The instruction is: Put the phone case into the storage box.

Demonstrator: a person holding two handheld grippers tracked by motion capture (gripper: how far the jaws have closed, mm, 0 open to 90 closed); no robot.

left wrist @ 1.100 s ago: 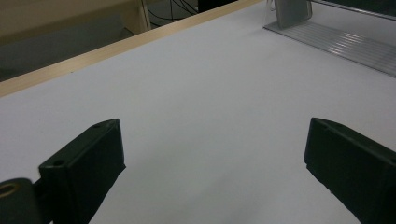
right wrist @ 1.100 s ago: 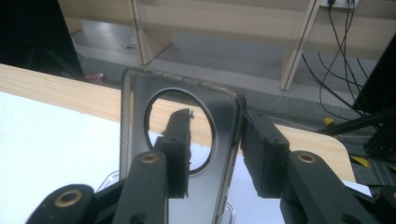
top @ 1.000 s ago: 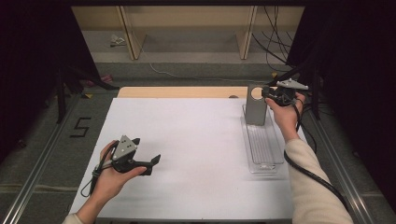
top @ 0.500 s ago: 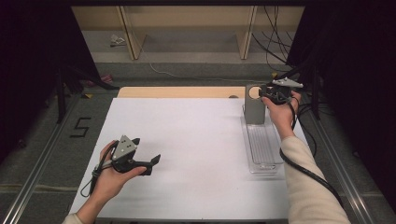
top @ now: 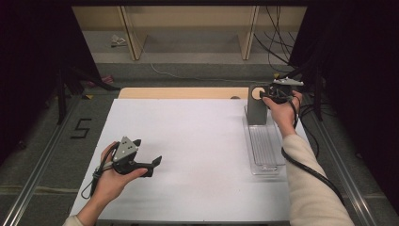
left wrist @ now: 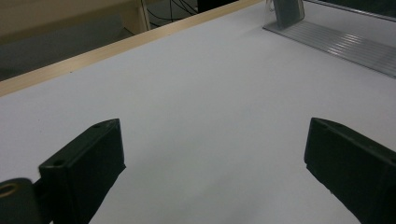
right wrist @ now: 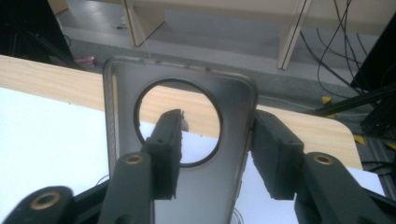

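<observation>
A grey see-through phone case [top: 256, 111] with a round cut-out stands upright at the far end of a clear plastic tray [top: 264, 153] on the right of the white table. My right gripper [top: 269, 96] is shut on its upper right edge. In the right gripper view the case [right wrist: 233, 98] sits between the jaws of the right gripper [right wrist: 217, 135], one jaw against its face and one on its outer side. My left gripper [top: 153, 165] rests open in a hand near the table's front left. Its jaws stand wide apart with nothing between them in the left gripper view [left wrist: 215, 163].
The white board [top: 197, 141] covers a wooden table whose far edge [top: 183, 92] shows. The tray [left wrist: 345, 44] lies ahead and to the right in the left gripper view. Cables [top: 310, 174] trail off the right side. A shelf frame [top: 188, 28] stands beyond the table.
The right gripper has shifted a little to the left at the top of the case, which stays upright in the tray. The left hand and its gripper have not moved.
</observation>
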